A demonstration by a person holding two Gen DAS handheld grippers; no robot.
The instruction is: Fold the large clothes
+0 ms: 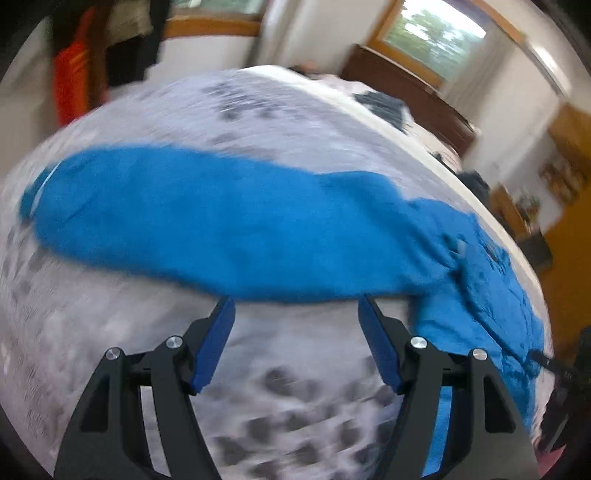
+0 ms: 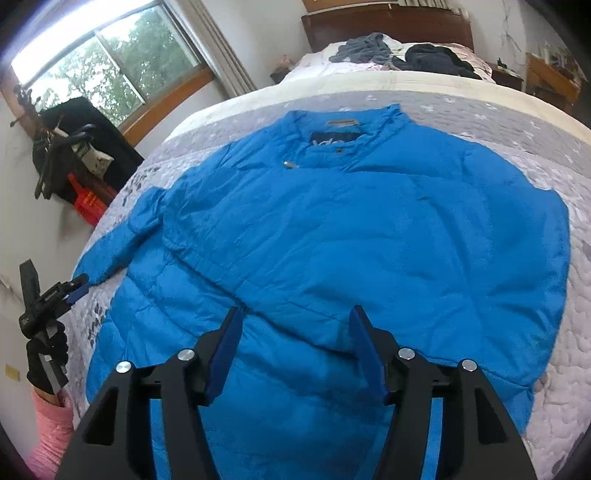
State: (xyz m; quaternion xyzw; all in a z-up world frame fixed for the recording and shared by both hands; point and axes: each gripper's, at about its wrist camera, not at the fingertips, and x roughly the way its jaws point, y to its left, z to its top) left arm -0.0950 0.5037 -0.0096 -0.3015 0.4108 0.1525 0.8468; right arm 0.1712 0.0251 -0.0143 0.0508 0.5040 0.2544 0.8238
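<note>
- Bedroom daylight is coming through the window (image 2: 107, 70) while we are working over a grey patterned quilt (image 2: 480, 122) that is covering the bed
- We are looking at a blue padded jacket (image 2: 351, 236) lying face up on that quilt, collar (image 2: 343, 125) pointing toward the headboard (image 2: 388, 22), its left sleeve (image 1: 207, 218) stretching out sideways across the quilt
- Our left gripper (image 1: 295, 306) is hovering with its jaws spread wide, tips just at the near edge of that sleeve, gripping nothing; the left wrist view is smearing with blur, so whether the pads are touching the cloth we cannot tell
- Our right gripper (image 2: 295, 314) is hanging over the lower front of the jacket, jaws wide apart too, holding nothing
- We are judging this jacket as light, puffy and soft, with a slick shell that is likely sliding under a shallow pinch, so we are wanting a deep bite through both layers
- We are reckoning the best holds are the sleeve cuff (image 2: 83, 275) and the hem corners, where seams are giving the pads something firmer to catch
</note>
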